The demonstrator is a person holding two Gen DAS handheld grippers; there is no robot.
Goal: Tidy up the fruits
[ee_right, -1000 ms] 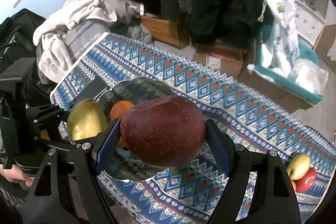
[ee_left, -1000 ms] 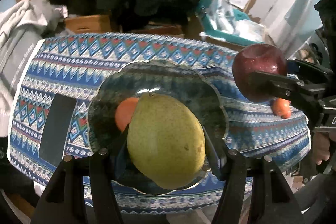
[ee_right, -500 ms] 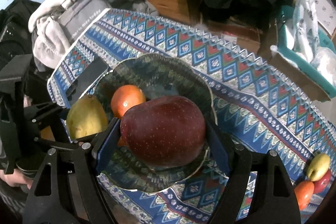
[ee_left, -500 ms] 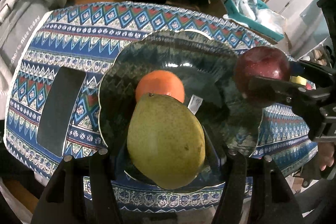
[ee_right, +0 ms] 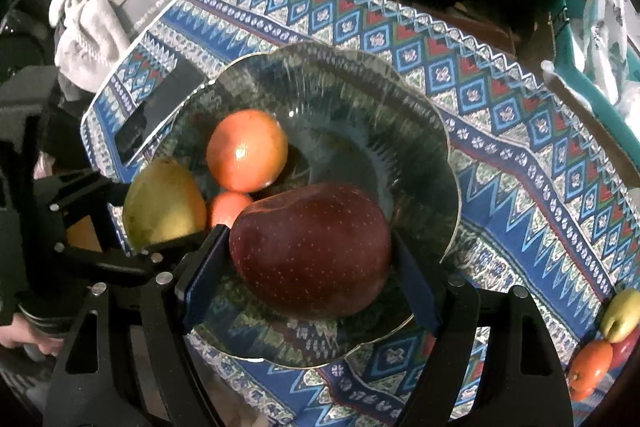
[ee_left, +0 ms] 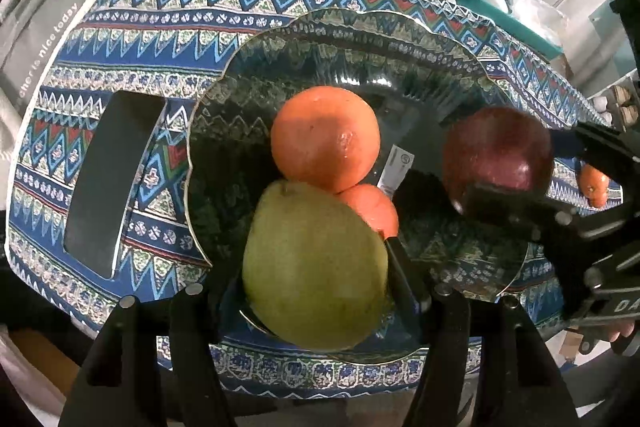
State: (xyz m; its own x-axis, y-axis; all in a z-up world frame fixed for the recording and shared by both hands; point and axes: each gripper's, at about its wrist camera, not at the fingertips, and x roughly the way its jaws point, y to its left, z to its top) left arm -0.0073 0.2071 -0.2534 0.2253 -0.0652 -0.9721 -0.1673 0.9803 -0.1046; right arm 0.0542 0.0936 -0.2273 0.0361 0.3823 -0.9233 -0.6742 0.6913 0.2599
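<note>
- Left tongs (ee_left: pixel 316 291) are clamping a green pear (ee_left: pixel 316 267); right tongs (ee_right: pixel 310 267) are clamping a red apple (ee_right: pixel 312 251).
- Both tongs are descending: compared with a second ago, the glass bowl (ee_right: pixel 400 107) is filling far more of each view, and both fruits are now hanging just above its inside.
- An orange (ee_left: pixel 326 137) is already resting in the bowl, with a smaller orange fruit (ee_left: pixel 370 205) touching it.
- Pear and apple are approaching release position; contact with the bowl floor cannot be confirmed.
- More fruits (ee_right: pixel 608 339) are waiting at the table (ee_right: pixel 520 167) edge, well apart from the bowl.
</note>
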